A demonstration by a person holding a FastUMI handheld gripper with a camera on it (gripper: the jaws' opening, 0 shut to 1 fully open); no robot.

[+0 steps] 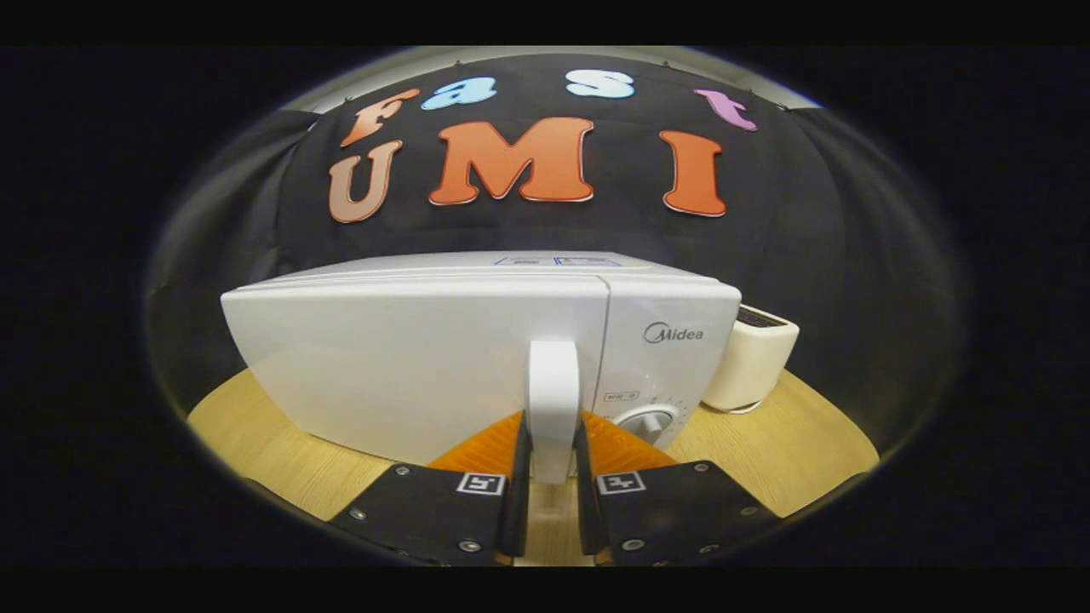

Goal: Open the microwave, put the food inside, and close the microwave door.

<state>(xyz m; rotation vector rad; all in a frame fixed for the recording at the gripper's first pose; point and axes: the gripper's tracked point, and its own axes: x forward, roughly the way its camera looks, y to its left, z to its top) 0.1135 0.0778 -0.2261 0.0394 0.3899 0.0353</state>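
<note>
Gripper (pixel 552 455) fingers clamped on smooth white microwave (pixel 477 358) door handle (pixel 553 400)

The microwave (pixel 477 358) carries the brand word "Midea" with a round logo at about two o'clock on its front panel, above the dial (pixel 649 421). A small label between the brand and the dial, and a printed sticker on the top, are too small to read.

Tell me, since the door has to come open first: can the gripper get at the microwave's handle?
Probably yes: the gripper already has the handle between its fingers, apparently pressed from both sides, nothing between.
</note>
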